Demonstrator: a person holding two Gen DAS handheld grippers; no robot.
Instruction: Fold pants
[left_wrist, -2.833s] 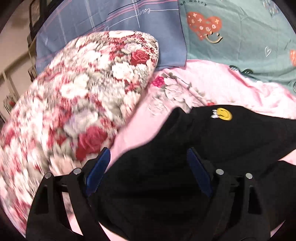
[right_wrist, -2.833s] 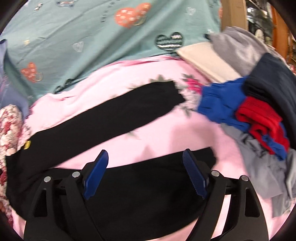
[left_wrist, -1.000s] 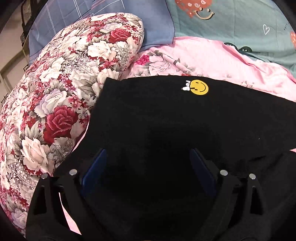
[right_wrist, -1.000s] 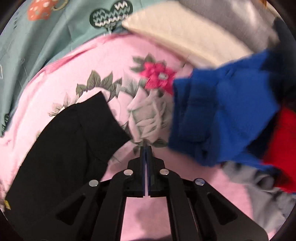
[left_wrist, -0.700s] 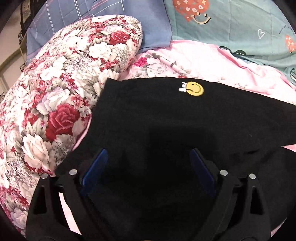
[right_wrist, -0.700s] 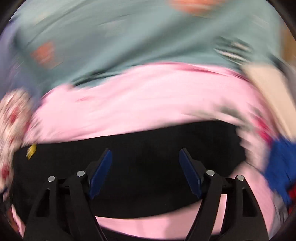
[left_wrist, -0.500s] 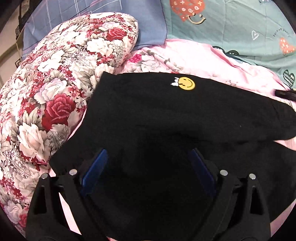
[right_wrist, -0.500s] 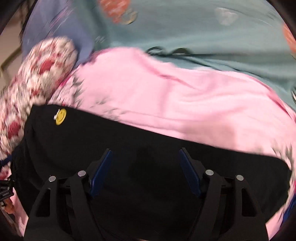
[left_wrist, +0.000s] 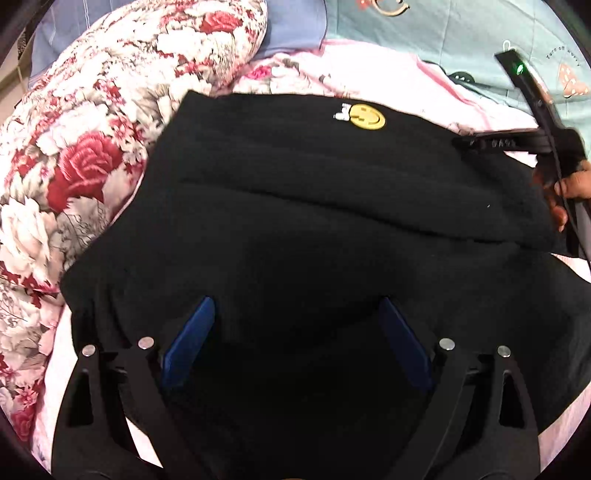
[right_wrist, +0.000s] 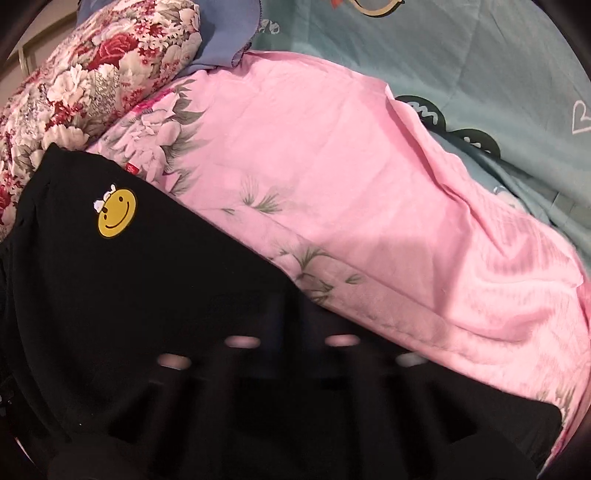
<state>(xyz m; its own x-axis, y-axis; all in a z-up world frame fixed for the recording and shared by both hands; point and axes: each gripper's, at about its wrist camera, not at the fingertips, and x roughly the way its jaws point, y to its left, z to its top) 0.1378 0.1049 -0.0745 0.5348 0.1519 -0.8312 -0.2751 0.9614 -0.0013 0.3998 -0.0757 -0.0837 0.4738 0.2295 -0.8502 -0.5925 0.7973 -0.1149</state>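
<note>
The black pants are lying doubled on the pink sheet. Left tool is hovering wide; right tool – grip unclear. Judgement: keep edges aligned.

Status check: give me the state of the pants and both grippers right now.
Pants: spread flat on the pink sheet, one layer folded over, smiley patch facing up.
Left gripper: open, over the pants, holding nothing.
Right gripper: low over the pants' far edge; open or shut unclear.
</note>
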